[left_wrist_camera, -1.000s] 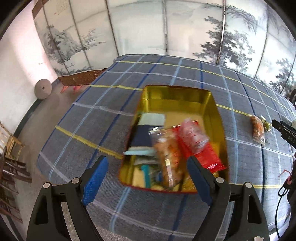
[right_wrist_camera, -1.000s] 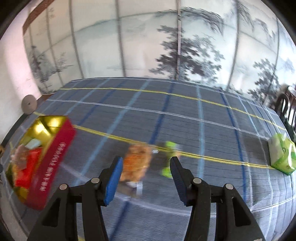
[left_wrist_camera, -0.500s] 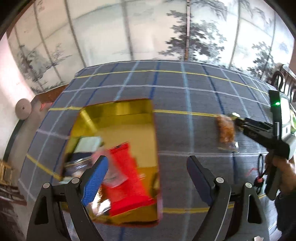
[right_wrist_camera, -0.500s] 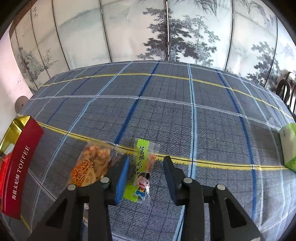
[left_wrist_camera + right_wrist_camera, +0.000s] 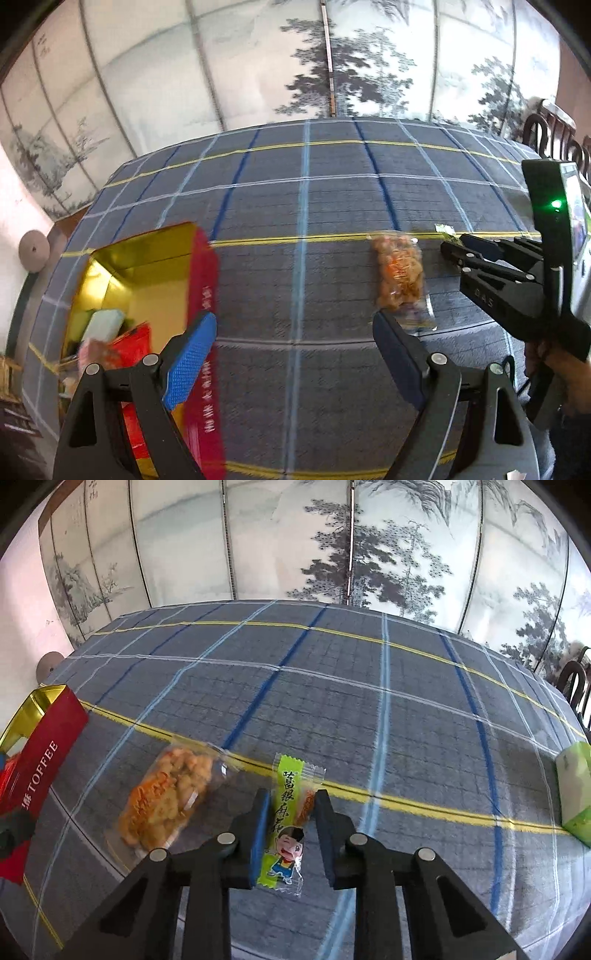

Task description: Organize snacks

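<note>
Right gripper point(image 5: 291, 805): its jaws have just been closing and now clamp the green-striped snack packet point(image 5: 287, 823) from both sides; the pads press the wrapper about midway along its length, and the packet lies on the tablecloth.
Left gripper point(image 5: 293, 332): jaws spread wide with nothing between the blue pads point(image 5: 190, 360), hanging over bare cloth between the tin and the orange snack bag.
Green-striped snack packet: near the middle of the table, lying across a yellow stripe, just right of the orange snack bag; a cartoon figure is printed on its near end.
Orange snack bag point(image 5: 168, 797): clear wrapper with golden pieces inside, flat on the cloth, between the tin and the clamped packet; in the left wrist view it point(image 5: 399, 275) sits just beyond the right finger of the left gripper, apart from it.
Tin point(image 5: 201, 280): red outside, gold inside, at the left of the table, open on top; several wrapped snacks lie in its near end, blurred.
Tablecloth point(image 5: 369, 701): grey-blue plaid with yellow and blue lines.
Green box point(image 5: 576, 794): at the far right edge of the table, well apart from the rest.
Person's hand point(image 5: 565, 369): grasps the handle of the right gripper, at the right edge of the left wrist view.
Background: a painted folding screen point(image 5: 332, 542) with trees.
</note>
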Motion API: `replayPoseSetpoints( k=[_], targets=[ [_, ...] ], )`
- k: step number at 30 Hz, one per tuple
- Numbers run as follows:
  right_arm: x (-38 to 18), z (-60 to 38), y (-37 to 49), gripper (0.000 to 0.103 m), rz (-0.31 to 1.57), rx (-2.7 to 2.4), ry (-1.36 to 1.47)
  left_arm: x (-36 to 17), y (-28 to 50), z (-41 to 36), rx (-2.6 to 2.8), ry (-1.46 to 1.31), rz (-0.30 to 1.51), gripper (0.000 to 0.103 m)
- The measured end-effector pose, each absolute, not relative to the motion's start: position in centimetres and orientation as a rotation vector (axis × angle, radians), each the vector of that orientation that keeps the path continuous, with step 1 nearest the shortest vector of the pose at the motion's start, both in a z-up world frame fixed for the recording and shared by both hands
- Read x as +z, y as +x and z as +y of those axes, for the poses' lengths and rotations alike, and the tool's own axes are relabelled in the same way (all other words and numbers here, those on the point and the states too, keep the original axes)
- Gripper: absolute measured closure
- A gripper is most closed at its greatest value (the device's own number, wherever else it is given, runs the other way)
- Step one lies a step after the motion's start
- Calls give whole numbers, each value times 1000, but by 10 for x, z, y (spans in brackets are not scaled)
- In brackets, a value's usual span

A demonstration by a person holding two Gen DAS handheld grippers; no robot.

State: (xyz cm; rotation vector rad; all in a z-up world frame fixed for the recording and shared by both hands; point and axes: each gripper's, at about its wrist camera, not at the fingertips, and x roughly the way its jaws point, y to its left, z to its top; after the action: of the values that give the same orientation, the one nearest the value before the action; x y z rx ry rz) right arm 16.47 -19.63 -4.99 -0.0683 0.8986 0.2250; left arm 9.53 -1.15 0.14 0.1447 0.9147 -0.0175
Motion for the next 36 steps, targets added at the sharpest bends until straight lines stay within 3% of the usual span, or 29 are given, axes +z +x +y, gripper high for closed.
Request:
replayPoseSetpoints(
  k=[19, 36],
  targets=[
    [-50, -287, 134, 79, 906, 84, -52, -23, 128, -67, -150, 197, 927, 19],
    [-51, -289, 135, 79, 907, 82, -39, -41, 149, -74, -174, 179, 978, 19]
  ],
)
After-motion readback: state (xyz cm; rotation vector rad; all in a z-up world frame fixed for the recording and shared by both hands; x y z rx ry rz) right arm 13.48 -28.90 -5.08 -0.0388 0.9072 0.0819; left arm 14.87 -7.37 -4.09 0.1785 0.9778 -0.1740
